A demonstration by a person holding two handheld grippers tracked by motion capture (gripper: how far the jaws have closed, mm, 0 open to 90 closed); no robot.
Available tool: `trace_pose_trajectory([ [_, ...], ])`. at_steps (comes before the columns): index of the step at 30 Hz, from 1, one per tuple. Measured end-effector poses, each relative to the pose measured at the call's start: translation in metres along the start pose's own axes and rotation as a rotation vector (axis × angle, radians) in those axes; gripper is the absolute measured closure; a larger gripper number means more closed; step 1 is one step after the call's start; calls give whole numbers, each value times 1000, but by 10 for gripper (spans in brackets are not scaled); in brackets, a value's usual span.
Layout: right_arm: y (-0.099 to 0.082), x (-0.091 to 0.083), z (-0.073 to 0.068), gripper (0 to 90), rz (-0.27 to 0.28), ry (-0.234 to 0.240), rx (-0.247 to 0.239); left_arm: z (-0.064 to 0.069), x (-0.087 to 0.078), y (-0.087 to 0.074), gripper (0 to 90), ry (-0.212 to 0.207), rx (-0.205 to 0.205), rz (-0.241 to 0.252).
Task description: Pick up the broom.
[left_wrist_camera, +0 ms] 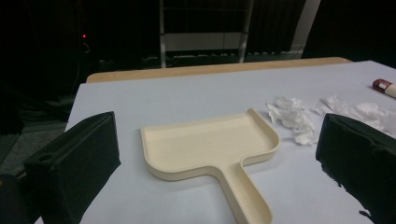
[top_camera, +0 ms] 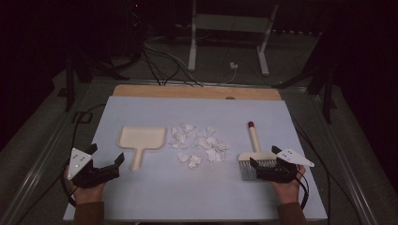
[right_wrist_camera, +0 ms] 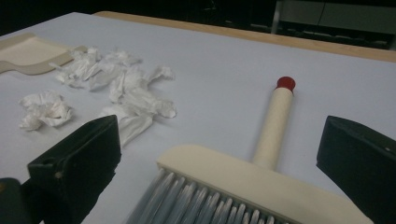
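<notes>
Both jaws stand apart and empty. Your right hand-held gripper sits at the brush bristles — slide up and clamp the handle. Your left hand-held gripper faces the dustpan; paper scraps lie between the 2 on the tabletop.

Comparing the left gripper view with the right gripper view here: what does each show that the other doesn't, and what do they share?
Left gripper view alone: the whole dustpan with its handle, between the left gripper's open jaws. Right gripper view alone: the brush's head and bristles, between the right gripper's open jaws. Both: the crumpled paper scraps, the brush handle's red cap, part of the dustpan, and the white table.
</notes>
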State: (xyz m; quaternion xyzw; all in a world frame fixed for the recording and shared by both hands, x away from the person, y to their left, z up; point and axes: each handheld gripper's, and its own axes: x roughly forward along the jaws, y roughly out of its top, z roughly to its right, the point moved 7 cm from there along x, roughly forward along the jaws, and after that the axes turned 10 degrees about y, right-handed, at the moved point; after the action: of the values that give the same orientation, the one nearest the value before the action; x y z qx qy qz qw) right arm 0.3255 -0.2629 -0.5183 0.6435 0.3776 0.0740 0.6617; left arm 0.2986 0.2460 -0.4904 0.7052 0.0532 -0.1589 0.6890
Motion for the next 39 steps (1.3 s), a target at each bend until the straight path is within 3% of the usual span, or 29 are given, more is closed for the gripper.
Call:
trace_pose_trajectory([
  [11,9,-6,-9,1,-6,-6,-18,3,4,-4,4,0,15,-24],
  [17,21,-11,-10,1,-1,-19,12,5,4,-6,4,7,27,-29],
  [25,39,-12,-12,1,-33,-18,-4,1,4,-9,4,18,-2,-27],
  [35,69,-4,0,1,-56,-33,21,2,6,-11,4,19,4,-35],
  [39,80,3,11,1,-74,-43,38,2,6,-11,4,19,2,-38],
])
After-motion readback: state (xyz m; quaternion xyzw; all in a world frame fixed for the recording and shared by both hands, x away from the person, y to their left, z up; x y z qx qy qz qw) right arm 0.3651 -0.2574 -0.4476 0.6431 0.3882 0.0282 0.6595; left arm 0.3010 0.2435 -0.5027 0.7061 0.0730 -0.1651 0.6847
